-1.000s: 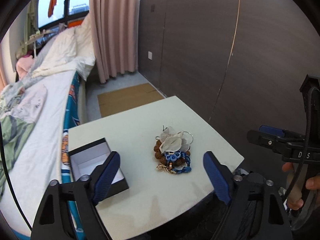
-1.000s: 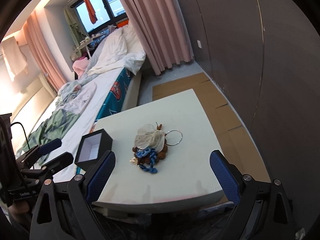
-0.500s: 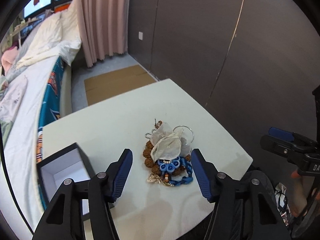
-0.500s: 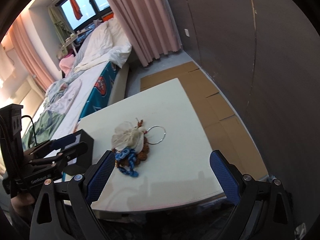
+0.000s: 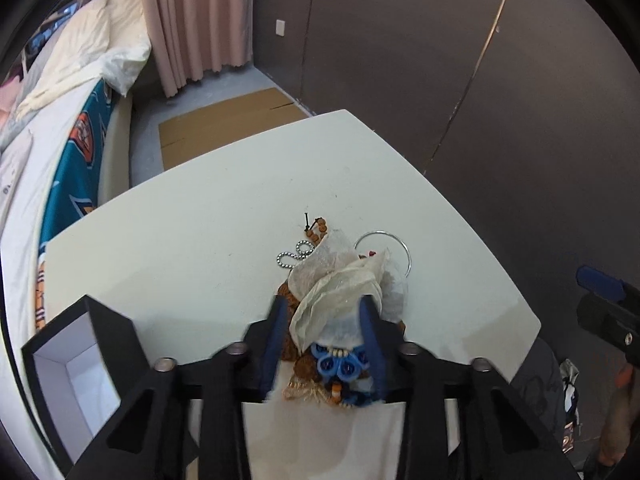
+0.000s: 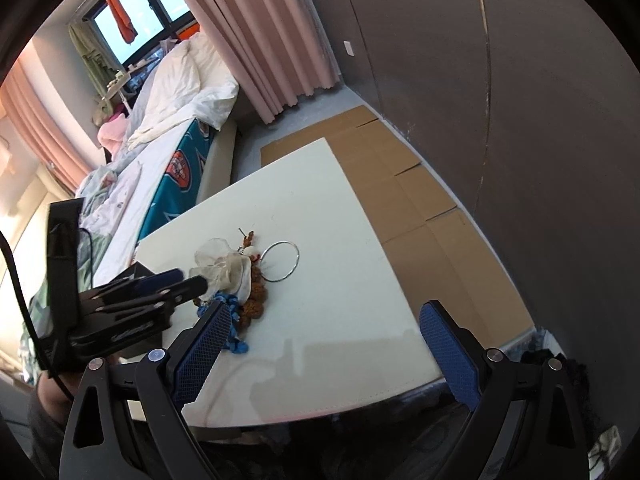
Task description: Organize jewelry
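The left gripper [image 5: 326, 340] has its jaws narrow around the sheer white pouch [image 5: 340, 292] atop the jewelry pile [image 5: 340, 368] near the desk's [image 5: 200, 240] front edge (contact unclear). The right gripper [image 6: 324, 340] hangs wide open above that edge.

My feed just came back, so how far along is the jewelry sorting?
Nothing looks sorted yet: the open box shows only its white lining. In hand: the left gripper has its jaws on either side of the gauze pouch atop the jewelry pile; contact is unclear. The right gripper is open. The silver ring and beads remain on the table.
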{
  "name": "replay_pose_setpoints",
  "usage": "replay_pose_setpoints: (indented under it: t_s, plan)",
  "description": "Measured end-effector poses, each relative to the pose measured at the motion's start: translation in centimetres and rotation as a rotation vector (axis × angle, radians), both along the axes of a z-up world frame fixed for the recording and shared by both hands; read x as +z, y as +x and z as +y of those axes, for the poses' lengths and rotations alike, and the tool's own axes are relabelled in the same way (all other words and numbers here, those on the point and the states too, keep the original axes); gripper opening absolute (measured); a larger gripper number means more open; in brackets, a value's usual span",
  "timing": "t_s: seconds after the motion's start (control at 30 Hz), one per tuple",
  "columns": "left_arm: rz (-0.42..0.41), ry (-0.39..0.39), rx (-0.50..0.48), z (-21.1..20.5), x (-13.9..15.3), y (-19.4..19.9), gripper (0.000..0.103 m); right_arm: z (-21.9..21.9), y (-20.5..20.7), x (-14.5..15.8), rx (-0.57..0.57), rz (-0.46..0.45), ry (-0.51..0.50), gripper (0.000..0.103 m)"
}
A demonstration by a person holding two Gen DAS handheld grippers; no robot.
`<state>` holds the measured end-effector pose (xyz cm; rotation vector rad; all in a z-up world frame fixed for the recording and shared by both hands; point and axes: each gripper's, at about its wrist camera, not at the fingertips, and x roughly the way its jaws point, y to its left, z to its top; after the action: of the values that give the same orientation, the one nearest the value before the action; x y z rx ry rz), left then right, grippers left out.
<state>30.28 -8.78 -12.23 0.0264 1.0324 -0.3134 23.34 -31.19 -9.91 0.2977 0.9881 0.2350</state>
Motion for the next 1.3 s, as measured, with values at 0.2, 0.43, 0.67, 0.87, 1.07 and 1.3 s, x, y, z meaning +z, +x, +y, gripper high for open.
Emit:
replay_pose_setpoints:
  t_s: [0.2,0.43,0.67,0.87,1.07,1.3]
  plan:
    - [-0.02,-0.046,0.044,1.7,0.8,-0.4,0.0,1.2,1.2,-0.3,0.028,0.016,0.016,0.096]
    - [-0.072,-0.049,0.116,4.3,3.2,-1.6,0.0,2.4,2.2,-0.4,0.072,0.026,0.031,0.096]
    - [-0.097,-0.048,0.172,6.4,4.2,-2.8,0.0,3.3,2.8,0.2,0.109,0.027,0.051,0.096]
    - [-0.14,-0.058,0.212,8.0,5.9,-4.1,0.0,5.4,3.8,0.4,0.18,0.043,0.077,0.076]
    - [-0.186,-0.072,0.246,10.0,7.5,-5.7,0.0,8.7,6.2,-1.7,0.253,0.172,0.176,0.055]
    - [-0.217,-0.097,0.28,12.1,8.8,-7.0,0.0,12.0,8.0,-3.8,0.267,0.297,0.18,0.048]
